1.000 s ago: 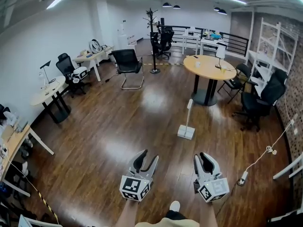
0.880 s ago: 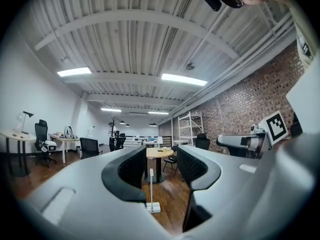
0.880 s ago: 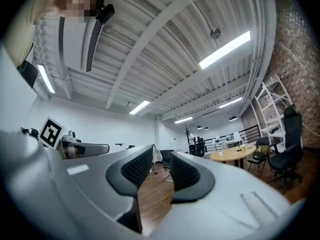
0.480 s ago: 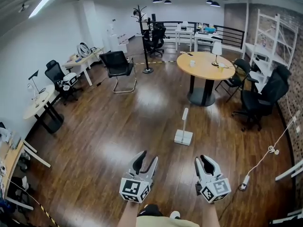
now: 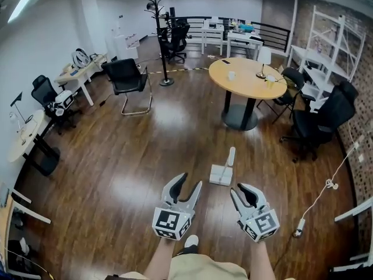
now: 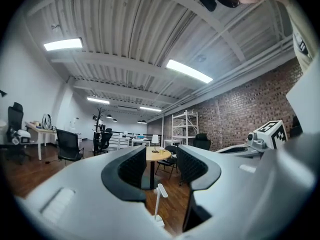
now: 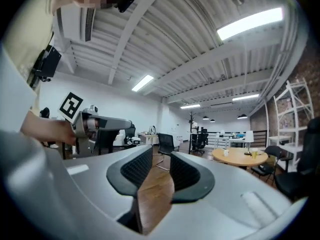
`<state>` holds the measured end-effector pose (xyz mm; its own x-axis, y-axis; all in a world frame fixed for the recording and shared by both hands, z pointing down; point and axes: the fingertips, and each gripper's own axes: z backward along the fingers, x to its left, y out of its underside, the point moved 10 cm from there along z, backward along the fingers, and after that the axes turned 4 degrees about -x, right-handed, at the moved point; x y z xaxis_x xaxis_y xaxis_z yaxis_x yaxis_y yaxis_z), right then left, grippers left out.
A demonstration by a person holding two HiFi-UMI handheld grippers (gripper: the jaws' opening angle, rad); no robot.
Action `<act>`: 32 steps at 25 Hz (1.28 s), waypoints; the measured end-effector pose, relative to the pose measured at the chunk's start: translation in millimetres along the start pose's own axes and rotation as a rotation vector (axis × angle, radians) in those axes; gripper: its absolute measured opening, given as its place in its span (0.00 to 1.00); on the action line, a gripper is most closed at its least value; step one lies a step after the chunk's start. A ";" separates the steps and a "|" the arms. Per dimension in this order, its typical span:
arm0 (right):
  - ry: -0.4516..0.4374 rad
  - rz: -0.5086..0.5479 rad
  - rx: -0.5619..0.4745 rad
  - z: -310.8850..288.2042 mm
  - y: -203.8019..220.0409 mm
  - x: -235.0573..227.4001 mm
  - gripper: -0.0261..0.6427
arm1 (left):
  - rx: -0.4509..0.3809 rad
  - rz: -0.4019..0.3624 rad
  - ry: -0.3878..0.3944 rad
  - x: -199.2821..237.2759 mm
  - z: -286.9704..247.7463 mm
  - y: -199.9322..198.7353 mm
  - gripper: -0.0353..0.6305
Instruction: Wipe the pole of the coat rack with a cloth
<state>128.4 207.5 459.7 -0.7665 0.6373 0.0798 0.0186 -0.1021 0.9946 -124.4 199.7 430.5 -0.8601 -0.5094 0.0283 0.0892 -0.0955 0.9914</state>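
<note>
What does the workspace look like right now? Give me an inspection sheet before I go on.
Surface: glossy wooden floor.
Job's things: coat rack upright far across the room, likely out of reach; cloth: nothing seen.
Clutter: white post on a square base just ahead; round table and black chair beyond.
Grippers: left gripper jaws apart, empty; right gripper jaws nearly together, empty.
Cables: power strip and white cable on the floor at right.
Surroundings: white shelving and brick wall at right; desk at left.
</note>
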 end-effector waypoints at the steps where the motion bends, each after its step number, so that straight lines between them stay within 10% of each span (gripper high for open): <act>1: 0.020 0.007 -0.004 -16.7 -5.5 -2.7 0.19 | 0.002 -0.001 0.014 14.5 -15.1 -2.4 0.32; 12: 0.177 -0.062 0.128 -87.5 41.7 -80.8 0.23 | 0.075 0.060 0.118 87.0 -145.0 45.3 0.32; 17: 0.212 -0.279 0.163 -116.9 84.7 -165.3 0.25 | 0.090 0.052 0.113 97.9 -221.3 66.4 0.32; 26: 0.156 -0.520 0.419 -175.6 181.2 -275.9 0.64 | 0.127 0.049 0.021 119.6 -334.2 78.0 0.32; 32: 0.097 -0.752 0.556 -187.9 253.1 -283.6 0.61 | 0.160 0.058 -0.009 136.7 -365.9 92.3 0.32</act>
<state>229.8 -142.6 676.4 -0.7518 0.3187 -0.5772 -0.2183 0.7058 0.6739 -49.9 -191.6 479.3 -0.8604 -0.5022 0.0864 0.0580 0.0720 0.9957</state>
